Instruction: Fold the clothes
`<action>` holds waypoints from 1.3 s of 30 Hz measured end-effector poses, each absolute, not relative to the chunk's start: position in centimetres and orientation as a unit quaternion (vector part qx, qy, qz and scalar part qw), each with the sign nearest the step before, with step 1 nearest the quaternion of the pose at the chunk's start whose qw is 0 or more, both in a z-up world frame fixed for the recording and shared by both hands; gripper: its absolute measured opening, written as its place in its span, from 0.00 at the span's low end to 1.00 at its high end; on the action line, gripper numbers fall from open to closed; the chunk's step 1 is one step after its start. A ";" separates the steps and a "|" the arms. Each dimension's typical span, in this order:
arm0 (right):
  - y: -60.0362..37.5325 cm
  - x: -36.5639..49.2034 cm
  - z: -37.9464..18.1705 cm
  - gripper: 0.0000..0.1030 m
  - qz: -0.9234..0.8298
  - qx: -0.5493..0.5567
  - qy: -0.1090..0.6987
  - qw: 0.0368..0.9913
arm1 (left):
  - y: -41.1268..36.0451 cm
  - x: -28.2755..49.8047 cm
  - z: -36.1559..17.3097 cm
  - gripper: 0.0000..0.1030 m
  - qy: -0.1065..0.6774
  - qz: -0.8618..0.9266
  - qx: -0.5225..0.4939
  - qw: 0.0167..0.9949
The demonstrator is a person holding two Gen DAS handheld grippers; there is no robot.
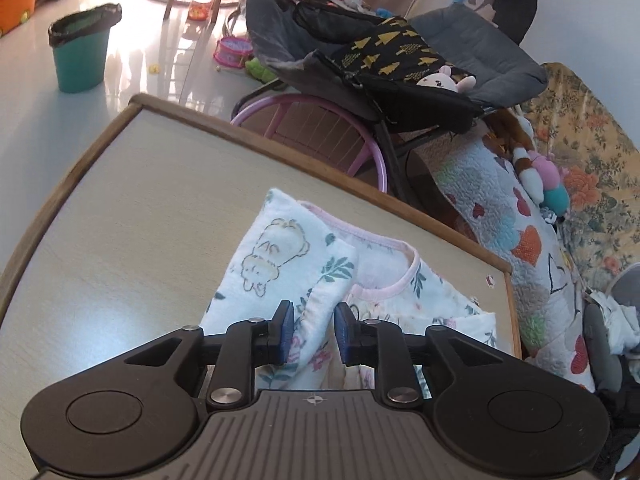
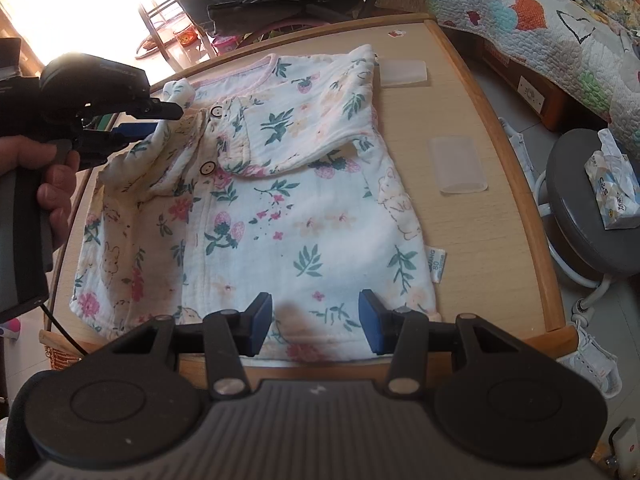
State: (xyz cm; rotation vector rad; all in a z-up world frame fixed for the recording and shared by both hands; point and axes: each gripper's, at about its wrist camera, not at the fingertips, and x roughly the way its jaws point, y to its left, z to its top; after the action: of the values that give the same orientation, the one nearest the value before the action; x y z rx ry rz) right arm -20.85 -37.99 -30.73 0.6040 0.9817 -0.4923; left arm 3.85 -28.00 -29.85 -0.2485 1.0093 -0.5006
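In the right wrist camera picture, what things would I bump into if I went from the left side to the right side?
Left to right: the hand holding the left gripper → the flowery baby top → its white size tag → a clear plastic piece on the table → the grey stool → the tissue pack.

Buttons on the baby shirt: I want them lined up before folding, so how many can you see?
2. One button sits near the pink collar; the other button is just below it on the same placket of the shirt. More may be hidden under the folded sleeves.
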 end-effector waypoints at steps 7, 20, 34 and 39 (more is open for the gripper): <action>-38.0 -20.8 -30.7 0.46 -0.231 0.281 0.461 0.809 | -28.9 2.9 -30.1 0.28 0.472 -0.241 -0.066 0.846; -38.2 -21.0 -30.7 0.46 -0.227 0.290 0.458 0.809 | -32.5 3.1 -29.6 0.13 0.431 -0.254 0.118 0.858; -38.4 -21.1 -30.7 0.46 -0.224 0.297 0.456 0.809 | -30.6 5.7 -29.8 0.09 0.471 -0.196 -0.132 0.850; -38.5 -21.1 -30.7 0.46 -0.224 0.298 0.456 0.808 | -31.1 5.3 -30.8 0.13 0.469 -0.195 -0.158 0.846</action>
State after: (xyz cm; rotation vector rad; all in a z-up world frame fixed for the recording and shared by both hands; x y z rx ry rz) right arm -21.15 -38.46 -30.71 0.6376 0.9744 -0.4790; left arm 5.27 -31.10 -30.78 -0.3342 0.9901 -0.4123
